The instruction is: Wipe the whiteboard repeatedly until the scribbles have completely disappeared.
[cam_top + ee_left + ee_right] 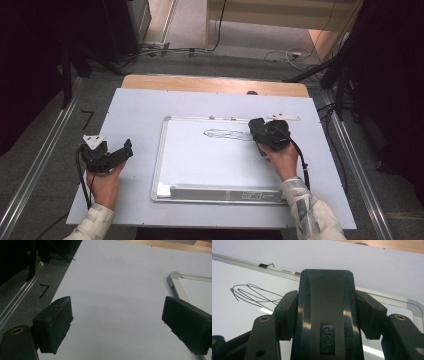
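Observation:
A whiteboard (200,165) with a silver frame lies flat in the middle of the pale table. Thin looping pen scribbles (227,134) mark its upper part and show as scribbles (252,293) in the right gripper view. My right gripper (260,131) is shut on a black board eraser (325,312), which rests on the board just right of the scribbles. The eraser's back carries a small logo. My left gripper (120,150) stands open over bare table left of the board, with nothing between its jaws; the left gripper (117,320) faces the board's corner (175,277).
The pale table sheet (135,110) has a wooden strip (215,84) along its far edge. Metal rails (30,165) run along the floor on both sides. Cables (285,55) lie on the floor beyond the table. A dark stand (340,75) rises at the right.

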Demonstrator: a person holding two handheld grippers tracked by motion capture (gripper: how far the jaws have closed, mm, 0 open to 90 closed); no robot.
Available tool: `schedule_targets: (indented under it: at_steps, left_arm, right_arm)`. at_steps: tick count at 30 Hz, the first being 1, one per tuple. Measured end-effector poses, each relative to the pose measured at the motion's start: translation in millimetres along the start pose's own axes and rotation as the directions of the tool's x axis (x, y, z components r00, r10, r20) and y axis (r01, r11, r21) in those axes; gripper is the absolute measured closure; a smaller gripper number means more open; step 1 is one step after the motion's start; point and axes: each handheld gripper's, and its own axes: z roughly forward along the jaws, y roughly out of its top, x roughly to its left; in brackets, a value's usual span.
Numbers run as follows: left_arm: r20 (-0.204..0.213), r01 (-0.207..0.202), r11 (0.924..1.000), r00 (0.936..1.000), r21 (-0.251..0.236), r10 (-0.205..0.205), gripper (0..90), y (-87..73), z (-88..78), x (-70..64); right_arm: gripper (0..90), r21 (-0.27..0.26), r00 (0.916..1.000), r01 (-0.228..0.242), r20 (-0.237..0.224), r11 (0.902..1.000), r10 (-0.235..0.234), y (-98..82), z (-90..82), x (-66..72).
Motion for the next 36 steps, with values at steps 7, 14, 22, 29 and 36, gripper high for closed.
schedule_targets:
  at_steps: [7,14,22,29,36]
  left_arm:
    - [0.000,0.000,1.0000,1.0000,-0.002,0.000,10.1,-0.1,0.0,0.1]
    - [0.001,0.001,1.0000,1.0000,0.000,-0.001,10.2,-0.2,0.4,0.2]
    - [0.001,-0.001,1.0000,1.0000,0.003,0.001,10.1,-0.3,0.7,0.1]
    - [0.001,0.000,1.0000,1.0000,0.004,0.000,10.1,-0.3,0.9,0.5]
    - [0.000,0.000,1.0000,1.0000,0.004,0.000,10.2,-0.2,0.7,0.9]
  right_arm:
    - [37.5,0.015,0.9997,0.022,0.003,0.9997,-0.022,-0.4,8.3,1.6]
    - [37.6,0.031,0.9995,0.031,-0.001,0.9990,-0.031,-1.1,17.3,-0.9]
    - [37.6,0.042,0.9995,0.031,0.001,0.9986,-0.031,-1.2,24.8,-1.6]
    - [37.6,0.055,0.9996,0.027,0.001,0.9981,-0.027,-2.3,30.6,-2.2]
    - [37.7,0.075,0.9996,0.027,0.003,0.9968,-0.027,-4.1,34.9,-2.4]
